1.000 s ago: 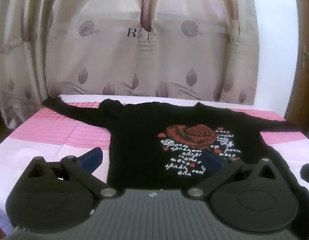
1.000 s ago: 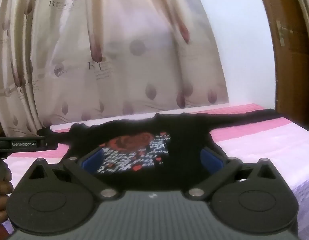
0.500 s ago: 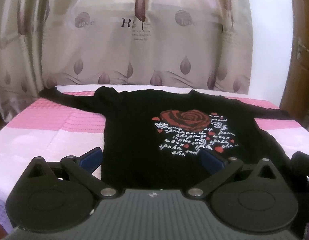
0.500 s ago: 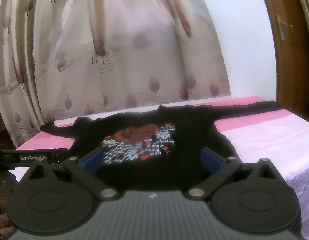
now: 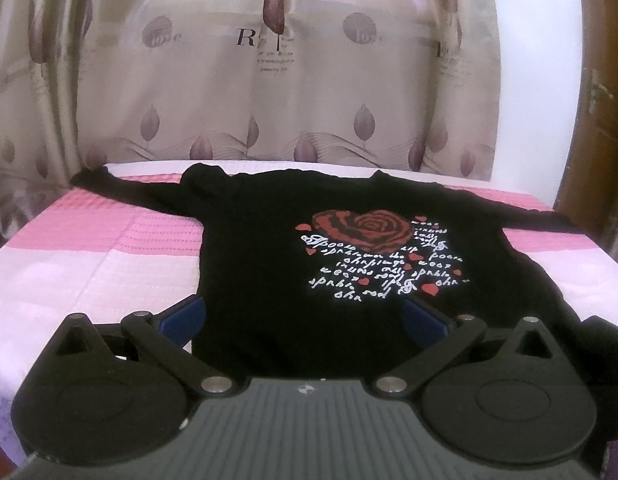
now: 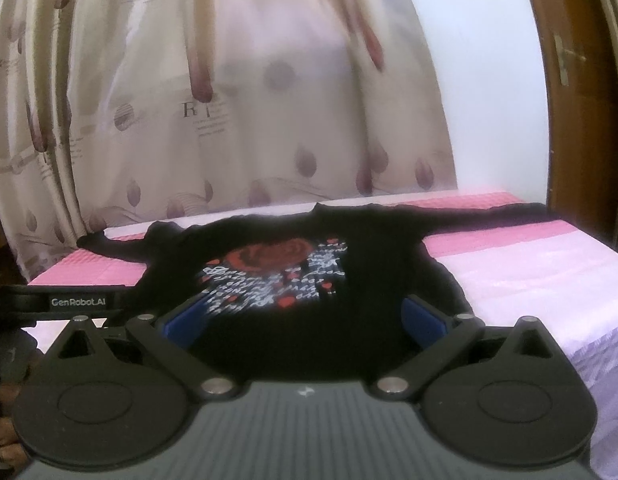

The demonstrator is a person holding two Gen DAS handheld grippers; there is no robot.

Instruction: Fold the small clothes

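A small black long-sleeved top (image 5: 269, 248) with a red rose and white lettering lies spread flat on the pink and white bed, sleeves stretched out to both sides. It also shows in the right wrist view (image 6: 369, 280). My left gripper (image 5: 305, 320) is open and empty, hovering over the top's near hem. My right gripper (image 6: 305, 318) is open and empty, over the near hem further right. The left gripper's body (image 6: 77, 303) shows at the left of the right wrist view.
The bed cover (image 5: 89, 264) has pink and white bands. A beige leaf-patterned curtain (image 5: 269, 80) hangs behind the bed. A white wall and a brown wooden door (image 6: 581, 92) stand at the right. The bed's right edge (image 6: 597, 344) drops off.
Both grippers have risen and drawn back slightly, so more of the top shows. The top has not moved. Both stay open.
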